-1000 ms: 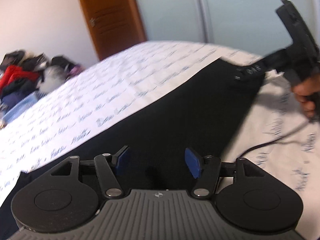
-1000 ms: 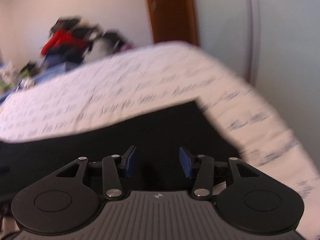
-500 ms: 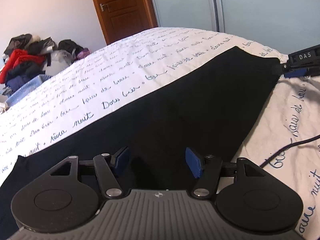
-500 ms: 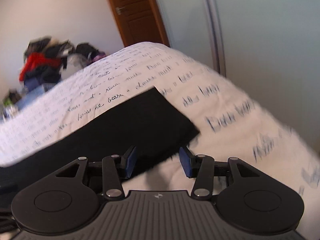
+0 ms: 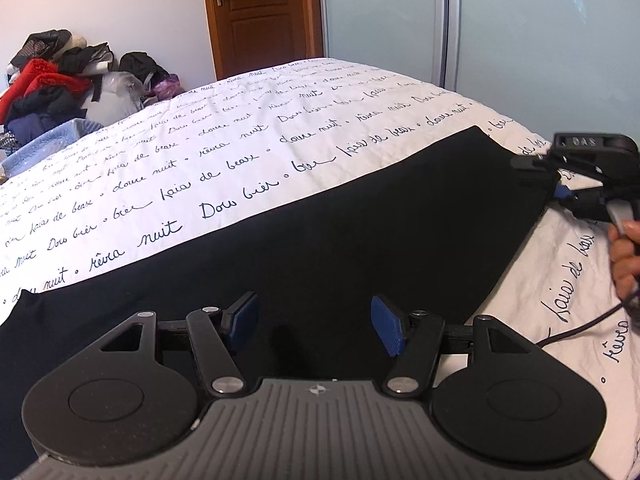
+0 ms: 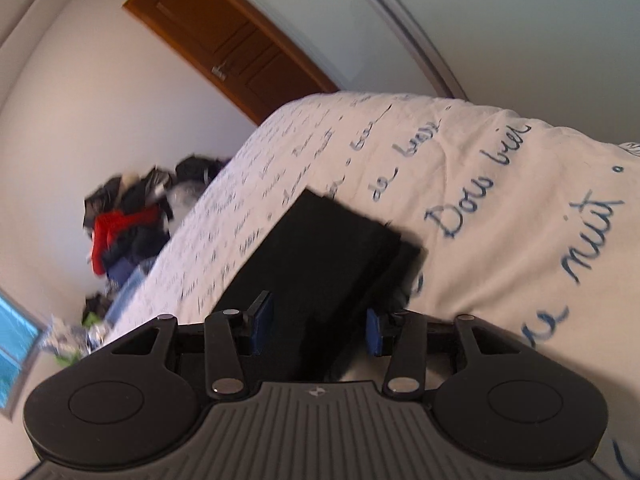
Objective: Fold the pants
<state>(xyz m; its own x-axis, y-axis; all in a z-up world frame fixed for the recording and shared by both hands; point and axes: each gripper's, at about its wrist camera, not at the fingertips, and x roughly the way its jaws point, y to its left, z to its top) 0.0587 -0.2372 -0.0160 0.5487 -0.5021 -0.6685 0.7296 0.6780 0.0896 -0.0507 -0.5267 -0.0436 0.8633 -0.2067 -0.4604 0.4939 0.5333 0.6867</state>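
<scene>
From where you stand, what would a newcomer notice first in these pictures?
First, the black pants spread flat across the white bedspread with blue handwriting. The left tongs hover open above the pants, and the right tongs stand open at their far corner. A pile of clothes sits by the wall.

On my left feed the pants (image 5: 320, 232) read flat black, no pattern I can pick out. Under them the bedspread (image 5: 240, 152) is white with dark blue cursive script running in rows (blurrier, bigger lettering on my right feed). My left tongs (image 5: 314, 326) are black with blue pads (image 5: 386, 330) on a ribbed grey body; the right tongs (image 6: 316, 330) match. The door (image 5: 260, 12) is reddish-brown wood, the wall beside it pale. The clothes pile (image 5: 52, 80) mixes red, black, navy and white.
</scene>
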